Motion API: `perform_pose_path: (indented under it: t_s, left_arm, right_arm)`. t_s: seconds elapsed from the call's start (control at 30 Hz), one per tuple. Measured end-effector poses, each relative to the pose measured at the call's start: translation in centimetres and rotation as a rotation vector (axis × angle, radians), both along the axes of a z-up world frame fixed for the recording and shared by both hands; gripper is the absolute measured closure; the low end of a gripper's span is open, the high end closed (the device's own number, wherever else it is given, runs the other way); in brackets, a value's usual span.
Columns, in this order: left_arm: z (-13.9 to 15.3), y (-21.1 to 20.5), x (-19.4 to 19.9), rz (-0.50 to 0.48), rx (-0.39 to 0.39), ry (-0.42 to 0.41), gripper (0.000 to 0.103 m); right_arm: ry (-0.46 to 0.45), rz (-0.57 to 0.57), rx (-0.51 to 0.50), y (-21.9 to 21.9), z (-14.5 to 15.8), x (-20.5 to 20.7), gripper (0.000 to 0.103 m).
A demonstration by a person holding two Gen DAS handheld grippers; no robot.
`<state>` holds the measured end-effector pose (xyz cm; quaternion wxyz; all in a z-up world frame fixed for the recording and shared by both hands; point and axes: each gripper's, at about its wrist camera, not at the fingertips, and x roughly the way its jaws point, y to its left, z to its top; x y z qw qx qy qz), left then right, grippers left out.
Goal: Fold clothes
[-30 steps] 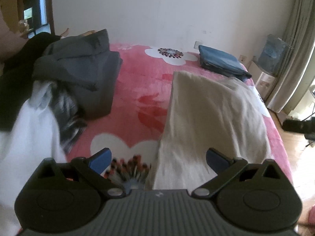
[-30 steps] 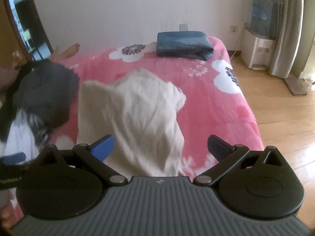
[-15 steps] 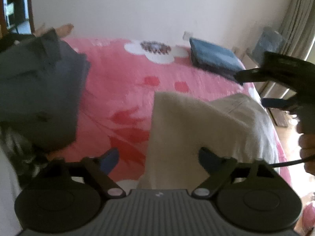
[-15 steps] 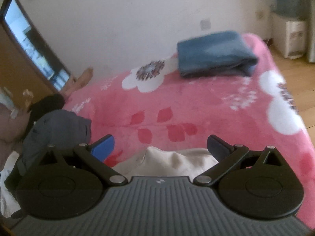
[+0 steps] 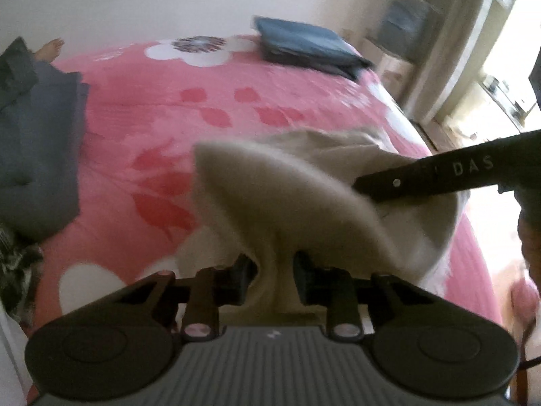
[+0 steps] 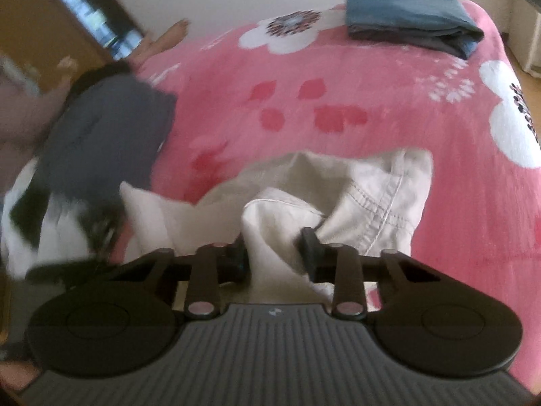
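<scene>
Two grippers close on a cream garment (image 6: 365, 196) lying on a pink flowered bedspread (image 6: 389, 77); the left gripper (image 5: 273, 267) has a fold of the cloth bunched between its fingers, jaws closing on it, while the right gripper (image 6: 274, 253) is closing on a neighbouring fold near a stitched hem, cloth likewise between its fingers; the two holds sit side by side along one end of the garment, a placing that suits carrying that end over for the next fold; a folded blue garment (image 6: 409, 13) rests at the far end of the bed, apparently set aside as finished, and a heap of dark clothes (image 6: 108, 135) waits at the left, apparently unfolded. From the left wrist, the right gripper (image 5: 449, 176) shows only as a black bar crossing the cloth, its tips hidden; blur softens the near folds, so whether the pads already press firmly is hard to tell; a bare foot (image 6: 175, 30) shows beyond the bed's far edge, its owner cut off.
</scene>
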<state>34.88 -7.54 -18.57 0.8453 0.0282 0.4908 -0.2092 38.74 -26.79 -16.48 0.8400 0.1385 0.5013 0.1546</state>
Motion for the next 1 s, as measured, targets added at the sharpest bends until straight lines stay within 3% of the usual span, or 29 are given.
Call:
perform_pose_path:
  t_s: [0.27,0.37,0.5,0.6,0.67,0.83,1.0]
  left_arm:
    - [0.2,-1.1,-7.8,-0.127,0.029,0.045,0.073]
    - [0.1,-0.2,-9.7,-0.123,0.021,0.085,0.073]
    - [0.4,1.6,-11.4,-0.05,0.008,0.13,0.071]
    - [1.4,3.6,-11.3,0.02,0.011,0.103,0.064]
    - [2.6,5.0,-10.9,0.081,-0.019,0.063,0.05]
    - [4.4,5.6,-8.4,0.132,-0.127,-0.005,0.027]
    - [2.3,2.8,-6.7,0.053,-0.134,0.036,0.031]
  right_arm:
    - [0.037,0.092,0.078,0.2,0.6,-8.7,0.093]
    - [0.072,0.097,0.083,0.0,-0.1,-11.4,0.096]
    - [0.095,0.074,0.051,-0.1,-1.6,-13.8,0.099]
    - [0.093,0.031,0.065,-0.5,-2.4,-14.2,0.099]
    - [0.083,0.027,0.055,-0.4,-2.6,-14.3,0.099]
    - [0.112,0.071,-0.085,0.1,-4.6,-14.9,0.099]
    - [0.196,0.006,-0.128,-1.1,-6.8,-15.1,0.099]
